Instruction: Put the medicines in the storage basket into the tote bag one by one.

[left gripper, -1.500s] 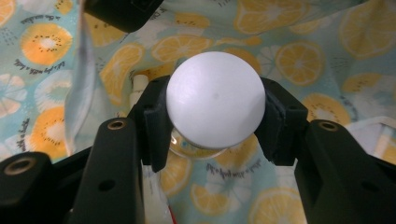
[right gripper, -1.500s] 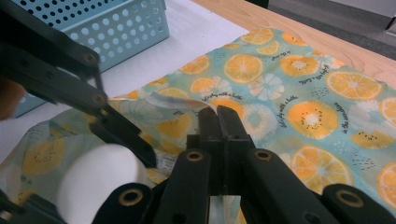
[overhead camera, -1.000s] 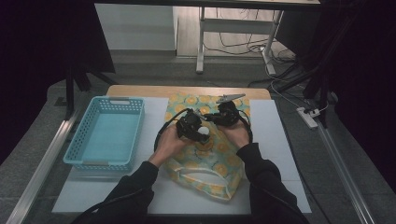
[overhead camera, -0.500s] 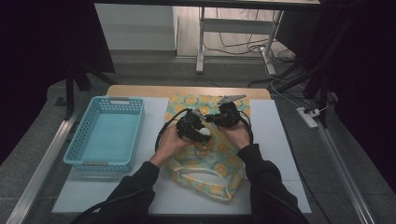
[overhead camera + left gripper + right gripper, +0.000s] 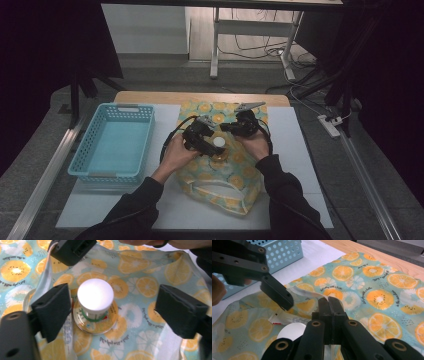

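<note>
A cloth bag [image 5: 220, 175] printed with orange slices lies on the white mat. Inside its held-up mouth sits a small clear bottle [image 5: 95, 296] with a white cap [image 5: 218, 143], cap end toward the left gripper's camera. My left gripper [image 5: 116, 307] is open around the bottle. Its jaws have just been opening, and neither pad [image 5: 53, 310] touches the bottle. My right gripper [image 5: 330, 302] is shut on the bag's white hem and holds that edge up. It also appears as a black block [image 5: 71, 248] beyond the bottle.
A light blue perforated basket [image 5: 115, 145] stands at the left of the mat, close to the left hand. The wooden table edge [image 5: 200, 97] runs behind the bag. Bare mat lies right of the bag [image 5: 295, 150].
The left gripper's jaws have spread apart and let go of the bottle, and that hand has drawn back a little. The right gripper has stayed put on the hem.
</note>
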